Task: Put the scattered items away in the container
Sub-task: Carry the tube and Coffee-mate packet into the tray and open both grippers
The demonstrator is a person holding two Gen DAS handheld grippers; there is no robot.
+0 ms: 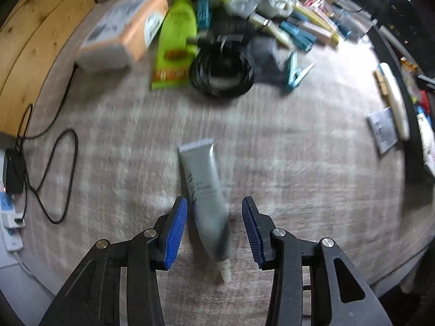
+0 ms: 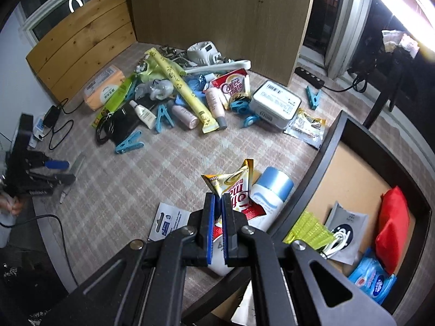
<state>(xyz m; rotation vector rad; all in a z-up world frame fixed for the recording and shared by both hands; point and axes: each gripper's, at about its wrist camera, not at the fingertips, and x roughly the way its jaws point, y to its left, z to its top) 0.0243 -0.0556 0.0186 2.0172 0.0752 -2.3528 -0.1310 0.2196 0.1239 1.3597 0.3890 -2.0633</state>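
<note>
In the left wrist view a grey tube (image 1: 202, 179) lies on the checked mat (image 1: 299, 163), its white nozzle toward me. My left gripper (image 1: 214, 201) points down at it, open, blue pads either side of the tube and clear of it. In the right wrist view my right gripper (image 2: 218, 196) is shut on a corner of a gold and red coffee sachet (image 2: 236, 184), above a white bottle with a blue cap (image 2: 272, 190). The black-rimmed container (image 2: 326, 146) is just to its right. It holds a red pouch (image 2: 394, 225), a blue wipes pack (image 2: 372, 277) and a grey packet.
A heap of scattered items fills the far side of the mat: blue clothes pegs (image 2: 129, 142), a long yellow pack (image 2: 185, 89), a white tin (image 2: 274, 103), a coiled black cable (image 1: 220, 73). A white card (image 2: 168, 222) lies by my right gripper. Wooden boards stand behind.
</note>
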